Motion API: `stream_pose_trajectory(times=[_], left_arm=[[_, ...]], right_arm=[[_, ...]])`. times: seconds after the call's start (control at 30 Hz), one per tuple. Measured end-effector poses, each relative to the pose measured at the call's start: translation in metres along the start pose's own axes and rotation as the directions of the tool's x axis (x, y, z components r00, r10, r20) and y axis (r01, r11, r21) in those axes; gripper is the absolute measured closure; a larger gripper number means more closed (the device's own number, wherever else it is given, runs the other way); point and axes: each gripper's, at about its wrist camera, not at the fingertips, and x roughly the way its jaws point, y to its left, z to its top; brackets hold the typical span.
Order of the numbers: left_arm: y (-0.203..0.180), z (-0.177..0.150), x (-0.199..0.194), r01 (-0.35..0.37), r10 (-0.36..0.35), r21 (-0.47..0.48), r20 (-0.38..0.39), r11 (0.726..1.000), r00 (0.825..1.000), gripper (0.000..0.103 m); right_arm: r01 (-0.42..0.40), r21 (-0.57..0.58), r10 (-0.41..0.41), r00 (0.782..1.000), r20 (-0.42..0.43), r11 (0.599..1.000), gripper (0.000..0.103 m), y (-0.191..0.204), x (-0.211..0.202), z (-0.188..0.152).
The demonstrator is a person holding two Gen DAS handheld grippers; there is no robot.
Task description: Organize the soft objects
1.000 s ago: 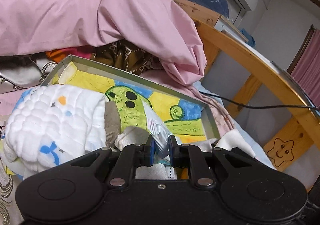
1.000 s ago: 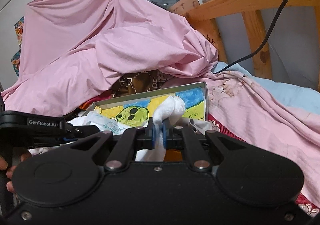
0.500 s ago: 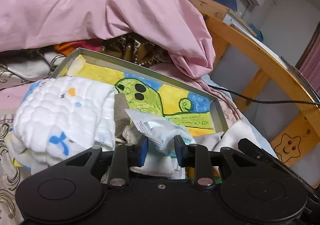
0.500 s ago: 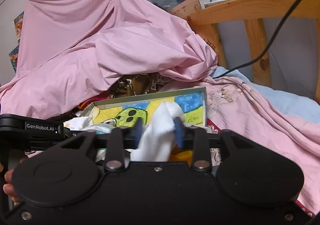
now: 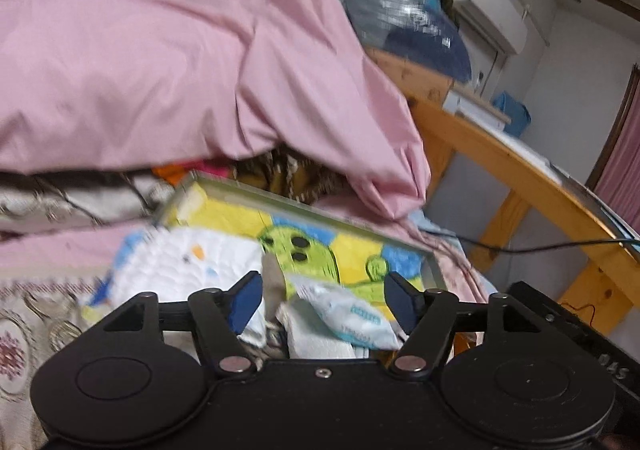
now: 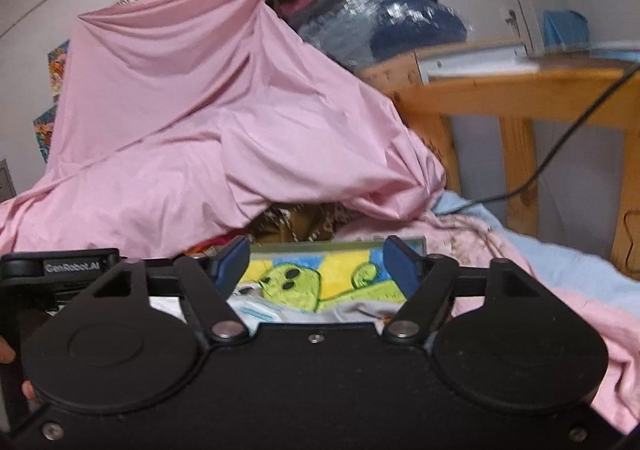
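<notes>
A shallow tray with a yellow, blue and green cartoon bottom lies on the bed; it also shows in the right wrist view. In it lie a white quilted cloth with blue and orange marks, a white packet with blue print, and white cloth. My left gripper is open and empty, just above the packet. My right gripper is open and empty, above the tray's near end. The left gripper's body shows at the left of the right wrist view.
A big pink sheet is heaped behind the tray. A wooden bed frame and a black cable are at the right. A patterned bedspread lies at the left, pink and light blue bedding at the right.
Both grippers opened wide and pulled back and up. The left one let go of the white packet, the right one let go of the white cloth; both now lie in the tray.
</notes>
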Motion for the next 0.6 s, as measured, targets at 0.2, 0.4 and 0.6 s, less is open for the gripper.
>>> stream_pose_trajectory(times=[0.2, 0.4, 0.6], left_arm=[[-0.004, 0.002, -0.051, -0.076, 0.072, 0.024, 0.147, 0.997, 0.987, 0.017], [-0.007, -0.003, -0.109, -0.107, 0.092, 0.050, 0.245, 0.993, 0.965, 0.007], [-0.003, -0.016, -0.164, -0.112, 0.081, 0.080, 0.313, 0.991, 0.946, 0.003]], right_arm=[[-0.016, -0.035, 0.018, 0.998, 0.062, 0.999, 0.018, 0.027, -0.039, 0.021], [-0.002, -0.105, 0.015, 0.992, 0.127, 0.994, 0.008, 0.053, -0.087, 0.038], [0.042, -0.147, -0.016, 0.985, 0.174, 0.988, 0.001, 0.068, -0.132, 0.045]])
